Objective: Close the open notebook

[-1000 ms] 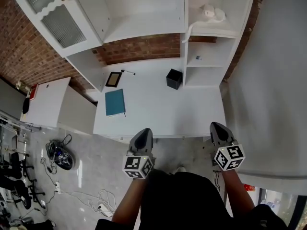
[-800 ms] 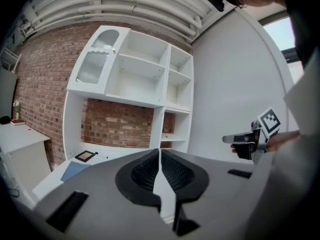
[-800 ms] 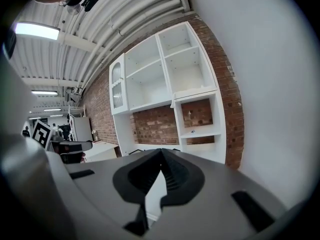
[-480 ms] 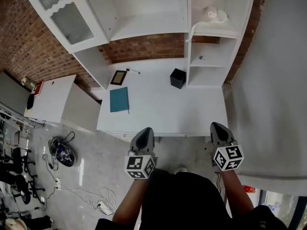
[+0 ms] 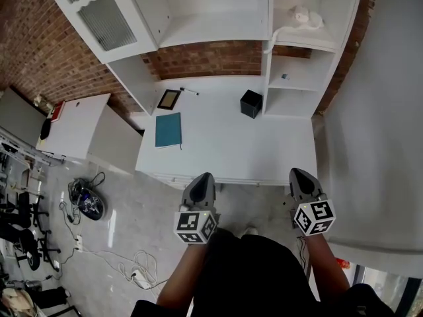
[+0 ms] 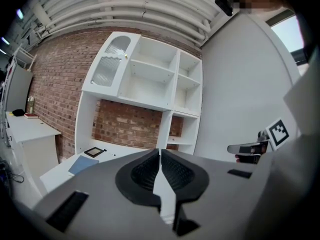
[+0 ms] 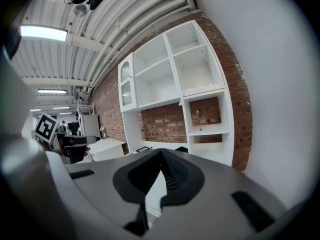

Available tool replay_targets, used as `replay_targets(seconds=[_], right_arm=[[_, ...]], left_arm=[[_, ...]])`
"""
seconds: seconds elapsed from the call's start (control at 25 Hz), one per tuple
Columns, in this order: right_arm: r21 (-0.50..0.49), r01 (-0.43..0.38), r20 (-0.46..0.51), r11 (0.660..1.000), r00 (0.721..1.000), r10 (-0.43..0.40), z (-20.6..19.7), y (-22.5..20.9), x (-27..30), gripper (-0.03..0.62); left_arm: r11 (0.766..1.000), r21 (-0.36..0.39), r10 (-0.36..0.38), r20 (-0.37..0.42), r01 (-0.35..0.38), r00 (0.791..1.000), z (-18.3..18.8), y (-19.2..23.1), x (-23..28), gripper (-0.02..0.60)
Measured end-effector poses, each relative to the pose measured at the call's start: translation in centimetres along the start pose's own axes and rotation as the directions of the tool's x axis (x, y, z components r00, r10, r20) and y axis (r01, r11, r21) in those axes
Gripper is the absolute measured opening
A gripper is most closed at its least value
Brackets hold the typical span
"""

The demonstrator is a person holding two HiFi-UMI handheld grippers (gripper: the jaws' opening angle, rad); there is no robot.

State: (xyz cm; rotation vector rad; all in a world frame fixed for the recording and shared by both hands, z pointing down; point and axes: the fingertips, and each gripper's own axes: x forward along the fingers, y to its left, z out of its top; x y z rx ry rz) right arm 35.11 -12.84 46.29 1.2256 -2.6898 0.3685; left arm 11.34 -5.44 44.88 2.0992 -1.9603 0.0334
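1. The teal notebook (image 5: 168,130) lies flat at the white desk's (image 5: 231,147) left end.
2. Left gripper (image 5: 202,179): jaws pressed together, nothing between them.
3. Right gripper (image 5: 298,174): the same; both are short of the desk.

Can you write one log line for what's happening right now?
left tool: shut, empty | right tool: shut, empty | teal notebook: flat on desk, untouched

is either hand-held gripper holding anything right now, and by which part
Nothing is held: the left hand-held gripper and right hand-held gripper are shut and empty, well short of the teal notebook.
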Motion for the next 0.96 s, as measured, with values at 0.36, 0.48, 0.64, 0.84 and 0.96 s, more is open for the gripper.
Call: replay_targets(seconds=[0.36,0.48,0.64,0.84,0.96], right_arm=[[-0.008,-0.032,0.01,0.999,0.999,0.032,-0.1,0.7,0.5,0.0],[-0.028,-0.032,-0.005,0.999,0.999,0.032,-0.2,1.1,0.9,0.0],[-0.027,-0.04,-0.033,0.999,0.999,0.039,-0.9,1.8,1.5,0.0],[-0.042,-0.058,-0.05,0.997,0.997,0.056,-1.1,2.4,2.4,0.0],[-0.046,-0.065,-0.052,0.997,0.997,0.063,-1.2,3.0,3.0,0.0]], left_arm=[[1.0,0.008,-0.005,-0.023,0.005,1.0,-1.2,-0.7,0.1,0.017],[1.0,0.002,-0.001,-0.024,0.001,1.0,-1.3,-0.5,0.0,0.017],[1.0,-0.009,0.014,-0.029,-0.014,0.999,-1.6,0.3,-0.3,0.017],[0.999,-0.044,0.014,-0.035,-0.016,0.999,-2.0,1.0,-0.2,0.017],[1.0,-0.027,0.004,-0.053,-0.005,0.999,-2.4,1.5,-0.1,0.017]])
